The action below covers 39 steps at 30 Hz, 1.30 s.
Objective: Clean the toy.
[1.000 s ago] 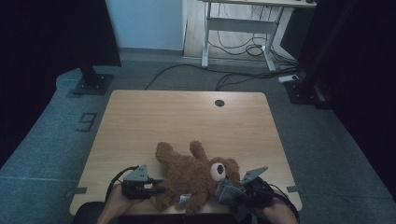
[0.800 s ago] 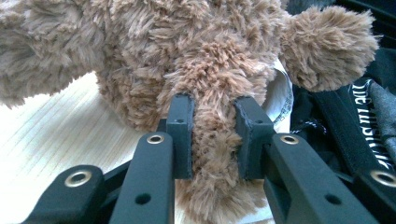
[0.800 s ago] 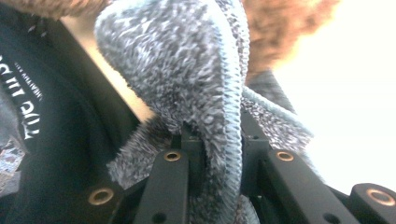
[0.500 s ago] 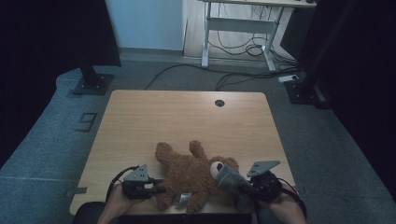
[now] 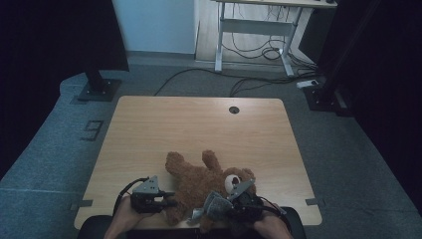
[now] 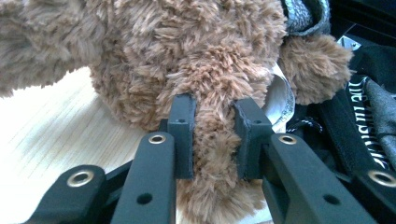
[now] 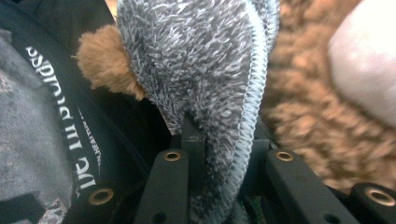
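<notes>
Low in the left half of the high view, the left gripper (image 5: 166,200) is clenched on a limb of the teddy bear (image 5: 199,181). The left gripper view shows both black pads pressed into a thick tuft of brown fur (image 6: 212,140) with the pile bulging around them. The bear itself lies along the near edge of the wooden table (image 5: 199,124), in the lower middle of that frame, legs pointing up the picture and its pale muzzle toward the right.

It looks light, soft and fully limp (plush gives wherever it is squeezed), so it will likely sag and swing from any single hold. The long pile may slip a little, so a deep bite on a limb or a seam seems safer than a pinch of fur tips. A white sewn-in label (image 6: 280,100) hangs at its side, too flimsy to pull on.

At the lower right of the bear, the right gripper (image 5: 226,206) grasps a grey knitted garment (image 7: 201,70). Its stitched hem runs down between the jaws. That fabric looks stretchy and thin, best taken by the hem as it is eased over the bear.
</notes>
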Each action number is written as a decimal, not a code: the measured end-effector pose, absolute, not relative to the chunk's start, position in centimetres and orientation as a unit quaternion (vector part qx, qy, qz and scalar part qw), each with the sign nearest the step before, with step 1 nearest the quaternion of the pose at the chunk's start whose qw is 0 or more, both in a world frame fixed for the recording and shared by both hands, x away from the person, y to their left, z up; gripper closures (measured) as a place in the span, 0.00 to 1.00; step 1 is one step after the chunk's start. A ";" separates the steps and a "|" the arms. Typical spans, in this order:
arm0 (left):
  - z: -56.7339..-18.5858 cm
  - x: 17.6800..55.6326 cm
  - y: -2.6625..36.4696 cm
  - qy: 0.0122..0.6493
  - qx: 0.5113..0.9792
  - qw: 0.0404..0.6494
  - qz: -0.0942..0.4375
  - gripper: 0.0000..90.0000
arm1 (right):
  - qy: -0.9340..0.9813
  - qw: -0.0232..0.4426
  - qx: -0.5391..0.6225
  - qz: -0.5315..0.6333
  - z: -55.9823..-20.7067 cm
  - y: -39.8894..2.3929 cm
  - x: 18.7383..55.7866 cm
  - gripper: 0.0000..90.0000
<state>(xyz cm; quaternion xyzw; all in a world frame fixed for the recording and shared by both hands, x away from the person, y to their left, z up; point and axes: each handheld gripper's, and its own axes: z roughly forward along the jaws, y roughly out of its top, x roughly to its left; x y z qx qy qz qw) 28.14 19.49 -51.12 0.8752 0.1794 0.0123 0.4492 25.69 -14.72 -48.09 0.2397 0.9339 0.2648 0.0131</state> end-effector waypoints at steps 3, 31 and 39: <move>-51.1 28.2 19.5 0.181 0.874 0.450 0.013 0.79 | 0.937 0.010 0.244 0.251 -48.9 -15.0 25.5 0.85; -51.1 28.2 19.4 0.183 0.872 0.454 0.016 0.80 | 0.914 0.082 0.234 0.322 -43.3 -15.7 25.8 0.85; -51.3 28.2 19.3 0.186 0.873 0.451 0.013 0.80 | 0.928 0.045 0.219 0.300 -47.6 -12.8 26.6 0.85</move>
